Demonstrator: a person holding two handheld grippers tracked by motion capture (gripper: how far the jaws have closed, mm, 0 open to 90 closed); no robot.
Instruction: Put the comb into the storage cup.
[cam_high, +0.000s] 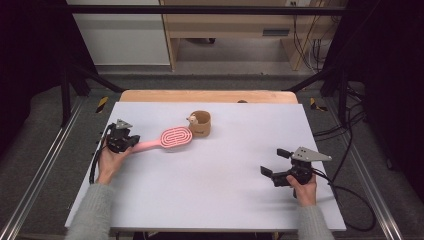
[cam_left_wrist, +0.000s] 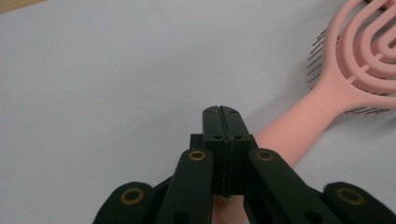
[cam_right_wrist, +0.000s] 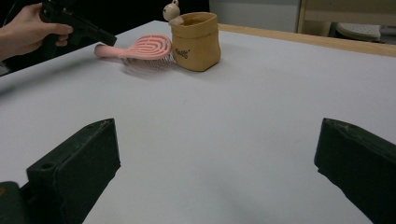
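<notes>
A white worktop (cam_high: 210, 200) seen from above, with a person's forearms entering from the bottom edge. At centre left of the high view, the left gripper (cam_high: 131, 142) sits at the handle end of a pink brush (cam_high: 170, 138), which lies flat with its oval head pointing right, towards the middle of the frame. In the left gripper view the two black jaws are pressed together, tip to tip, with no gap between them; the brush handle passes beneath and to the right of them, so they appear to rest on or just above it rather than around it. Whether they touch the handle cannot be told. The brush head lies just beside a small tan pouch (cam_high: 200, 123) with a little figure on its rim, standing upright at upper centre. At lower right, the right gripper (cam_high: 276, 163) hovers over bare worktop, well apart from both things, its jaws spread wide with nothing between them. Judging from this, the brush is not gripped: the closed jaws could only push it. A nudge along the handle would likely drive the head into the pouch and tip it, or skid the brush sideways. To lift it, the jaws would first have to open and straddle the handle.
</notes>
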